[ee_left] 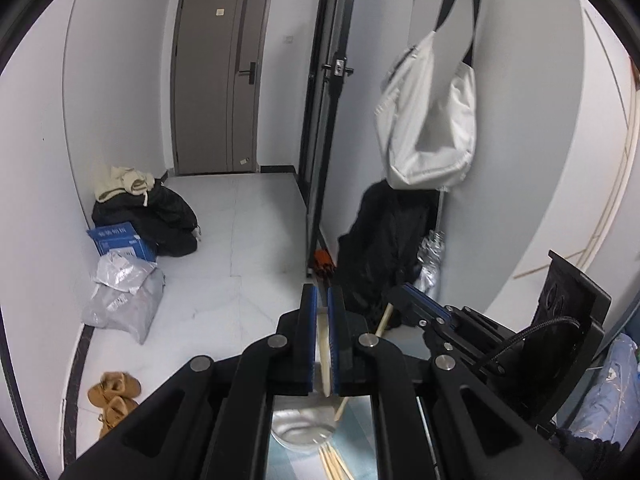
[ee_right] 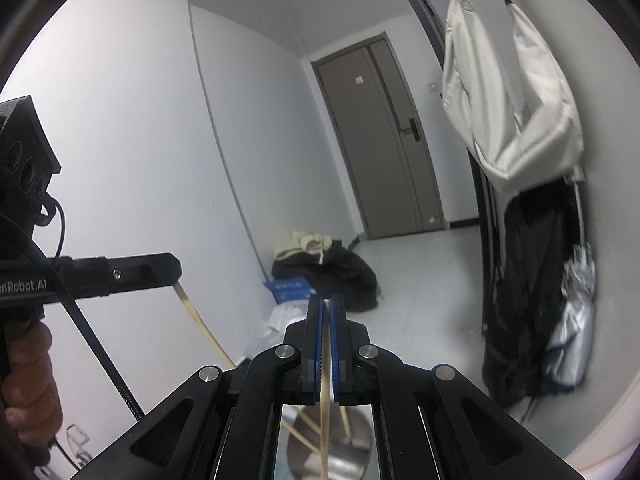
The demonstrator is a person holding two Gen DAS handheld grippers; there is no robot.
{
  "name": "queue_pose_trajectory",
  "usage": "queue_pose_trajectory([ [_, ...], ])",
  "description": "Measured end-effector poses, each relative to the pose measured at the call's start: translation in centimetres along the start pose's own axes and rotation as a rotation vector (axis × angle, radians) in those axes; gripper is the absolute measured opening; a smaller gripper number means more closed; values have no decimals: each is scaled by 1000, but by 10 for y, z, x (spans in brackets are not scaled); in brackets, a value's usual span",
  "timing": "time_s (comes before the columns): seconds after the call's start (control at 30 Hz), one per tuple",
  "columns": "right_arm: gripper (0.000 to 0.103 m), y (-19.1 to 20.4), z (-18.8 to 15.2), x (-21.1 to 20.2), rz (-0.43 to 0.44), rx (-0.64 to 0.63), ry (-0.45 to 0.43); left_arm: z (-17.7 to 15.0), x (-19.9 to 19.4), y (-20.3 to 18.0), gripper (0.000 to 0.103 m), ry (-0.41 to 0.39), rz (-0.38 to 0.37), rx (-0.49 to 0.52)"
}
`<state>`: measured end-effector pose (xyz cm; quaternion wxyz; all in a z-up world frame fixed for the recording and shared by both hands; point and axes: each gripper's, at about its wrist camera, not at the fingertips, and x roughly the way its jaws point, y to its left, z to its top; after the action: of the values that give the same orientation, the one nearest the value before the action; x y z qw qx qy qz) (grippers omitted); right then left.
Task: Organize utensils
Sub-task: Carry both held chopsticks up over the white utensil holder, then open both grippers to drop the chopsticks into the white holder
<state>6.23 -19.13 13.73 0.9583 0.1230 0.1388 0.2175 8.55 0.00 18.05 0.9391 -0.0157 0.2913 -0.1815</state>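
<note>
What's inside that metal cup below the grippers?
The metal cup holds a few wooden chopsticks leaning inside. Its bottom is hidden by the right hand-held gripper.

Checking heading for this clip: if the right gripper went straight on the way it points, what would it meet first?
The right gripper, shut on a chopstick, points across bare floor toward the dark clothing pile by the wall. That pile looks first in line, though depth is uncertain.
</note>
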Motion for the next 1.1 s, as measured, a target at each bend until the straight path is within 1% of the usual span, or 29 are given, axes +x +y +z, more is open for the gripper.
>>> queue_pose_trajectory([
  [0.07, 3, -3, 5, 12, -10, -2, -5, 3, 8, 4, 2, 1, 19, 15],
  [0.17, 3, -9, 6, 25, -30, -3, -11, 1, 25, 6, 2, 34, 55, 56],
  [0.23, 3, -12, 5, 34, -44, -14, -13, -2, 37, 10, 2, 60, 59, 67],
  [0.33, 3, -13, -1, 44, -60, -31, -14, -9, 51, 16, 2, 78, 69, 77],
  [0.43, 3, -15, -8, 52, -67, -46, -22, -13, 60, 23, 2, 89, 75, 63],
  [0.5, 3, -16, -15, 54, -58, -49, -20, -17, 67, 32, 2, 112, 58, 31],
  [0.67, 3, -17, -31, 62, -49, -72, 18, -23, 79, 41, 2, 133, 42, -6],
  [0.73, 3, -14, -38, 63, -28, -92, 35, -24, 83, 41, 2, 144, 45, -18],
  [0.8, 3, -13, -46, 67, -7, -106, 64, -29, 85, 43, 2, 143, 14, -46],
  [0.83, 3, -12, -50, 69, 5, -107, 81, -31, 87, 43, 2, 150, 15, -50],
  [0.9, 4, -12, -55, 71, 21, -110, 114, -34, 88, 44, 2, 150, 27, -61],
  [0.93, 6, -12, -57, 70, 27, -109, 121, -36, 88, 45, 3, 150, 31, -67],
  [0.97, 6, -13, -57, 69, 37, -101, 127, -37, 86, 46, 3, 149, 49, -80],
  [1.0, 7, -14, -57, 69, 45, -91, 133, -38, 85, 48, 3, 149, 49, -89],
  [1.03, 8, -15, -56, 67, 63, -71, 147, -39, 83, 50, 3, 146, 47, -100],
  [1.1, 17, -19, -56, 65, 89, -35, 178, -40, 77, 51, 5, 145, 75, -119],
])
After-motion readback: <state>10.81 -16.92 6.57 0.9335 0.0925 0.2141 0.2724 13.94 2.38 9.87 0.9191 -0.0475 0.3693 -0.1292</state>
